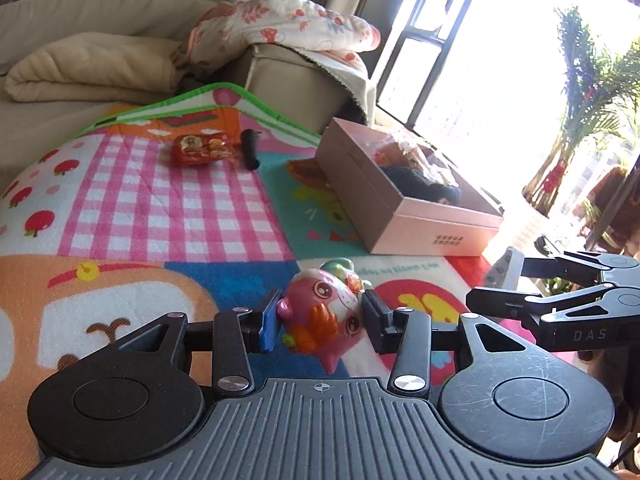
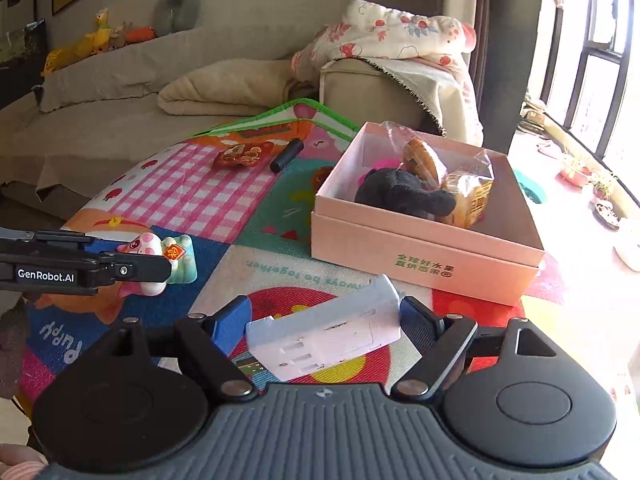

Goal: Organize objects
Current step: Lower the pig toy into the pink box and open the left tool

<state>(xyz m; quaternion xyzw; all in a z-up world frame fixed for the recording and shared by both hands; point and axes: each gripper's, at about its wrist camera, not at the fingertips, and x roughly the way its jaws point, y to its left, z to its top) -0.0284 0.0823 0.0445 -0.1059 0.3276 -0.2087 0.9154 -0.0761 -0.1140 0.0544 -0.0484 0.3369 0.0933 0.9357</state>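
Observation:
A pink pig toy point(image 1: 320, 312) with orange trim is clamped between the pads of my left gripper point(image 1: 322, 320), just above the colourful play mat point(image 1: 160, 208). The right wrist view shows that toy point(image 2: 148, 246) at the left gripper's point(image 2: 160, 266) tips. My right gripper point(image 2: 324, 324) is shut on a white plastic socket block point(image 2: 320, 340), which is tilted, with a pad against each end. It also appears at the right gripper's point(image 1: 494, 280) tips in the left wrist view. An open pink box point(image 2: 424, 256) sits ahead on the mat.
The box holds a black plush point(image 2: 400, 192) and wrapped pastries point(image 2: 424, 160). A red snack packet point(image 2: 236, 156) and a black cylinder point(image 2: 286, 156) lie at the mat's far edge. A beige sofa point(image 2: 120, 120) with folded blankets stands behind. Windows and potted plants are on the right.

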